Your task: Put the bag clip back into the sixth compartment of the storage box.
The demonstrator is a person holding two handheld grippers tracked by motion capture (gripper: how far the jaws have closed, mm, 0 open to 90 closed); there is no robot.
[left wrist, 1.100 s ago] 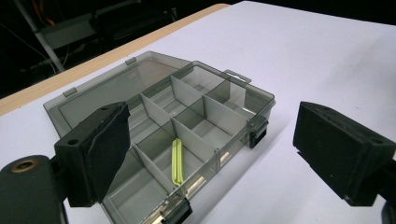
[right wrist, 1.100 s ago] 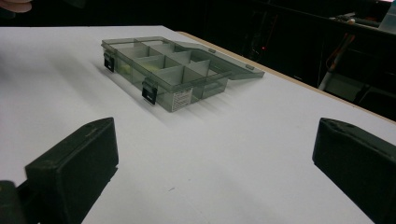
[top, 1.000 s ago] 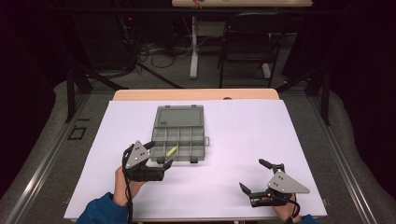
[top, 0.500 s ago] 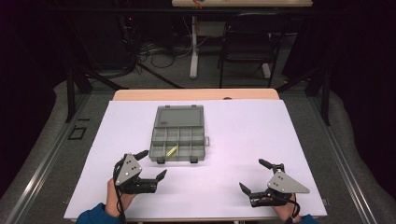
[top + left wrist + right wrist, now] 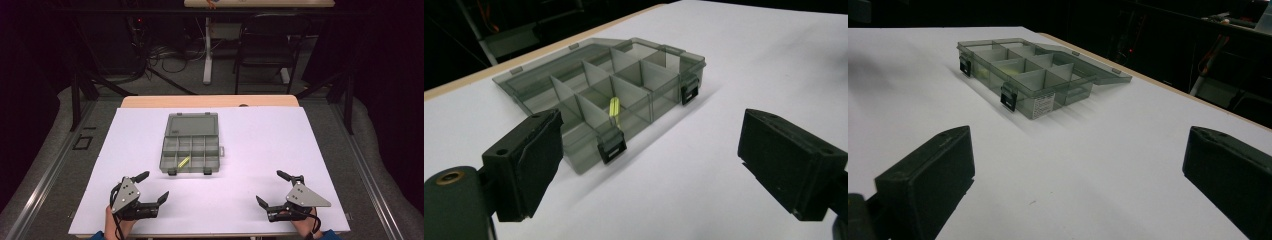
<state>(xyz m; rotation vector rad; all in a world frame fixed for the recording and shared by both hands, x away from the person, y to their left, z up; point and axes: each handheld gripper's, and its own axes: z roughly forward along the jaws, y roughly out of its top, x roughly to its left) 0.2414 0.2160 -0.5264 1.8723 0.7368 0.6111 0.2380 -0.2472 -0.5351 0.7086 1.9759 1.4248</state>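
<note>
We hold both grippers, left [image 5: 152, 186] and right [image 5: 268, 188], spread and empty, near the table [image 5: 260, 150] edge, well short of the box [image 5: 192, 145]. Its lid lies open, leaving the yellow piece [image 5: 183, 162] in a front compartment reachable.

Overhead plus low views (shared organizer box [image 5: 191, 145]) — close.

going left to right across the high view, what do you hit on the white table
left gripper → yellow-green piece inside the open compartment box → right gripper
</note>
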